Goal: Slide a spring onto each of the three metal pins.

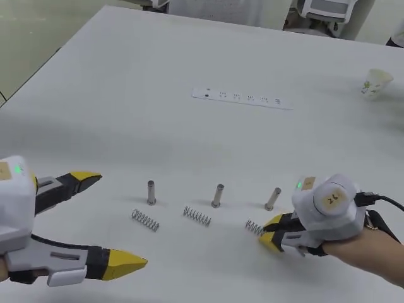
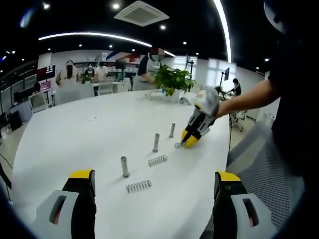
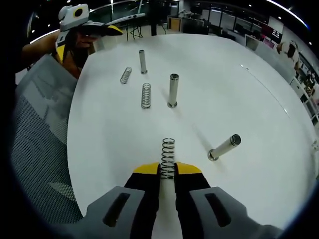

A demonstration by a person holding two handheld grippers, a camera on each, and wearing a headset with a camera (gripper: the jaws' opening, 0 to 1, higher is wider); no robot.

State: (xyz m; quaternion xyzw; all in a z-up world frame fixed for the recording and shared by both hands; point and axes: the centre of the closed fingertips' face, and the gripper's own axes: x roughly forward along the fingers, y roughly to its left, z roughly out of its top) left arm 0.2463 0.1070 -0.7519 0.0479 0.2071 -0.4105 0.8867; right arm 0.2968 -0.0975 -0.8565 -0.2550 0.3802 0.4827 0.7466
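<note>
The right gripper (image 3: 168, 172) is found with its jaws pressed in on the near end coils of the held spring (image 3: 168, 152), which lies along the jaw line with most of its length projecting free ahead; whether it is lifted clear of the white table (image 1: 189, 139) cannot be told. Only the end coils are gripped, so the spring may be pivoted or shot out when it is swung toward a pin; an over-hard squeeze would flatten the coils, and the bore would then refuse the pin.

The nearest pin (image 3: 224, 147) stands just beside the spring, to its right, and is judged to be unfixed; it may be toppled if it is struck off-centre by the free end or brushed by a jaw, and a rolling pin could be lost across the table.

The middle pin (image 3: 173, 90) and far pin (image 3: 142, 61) stand beyond, bare; the middle spring (image 3: 145, 95) and far spring (image 3: 125, 75) lie beside them and may be scattered by a low sweep.

The left gripper (image 1: 123, 218) is held empty with its jaws spread wide, well apart from the pins; no pin is steadied by it.
</note>
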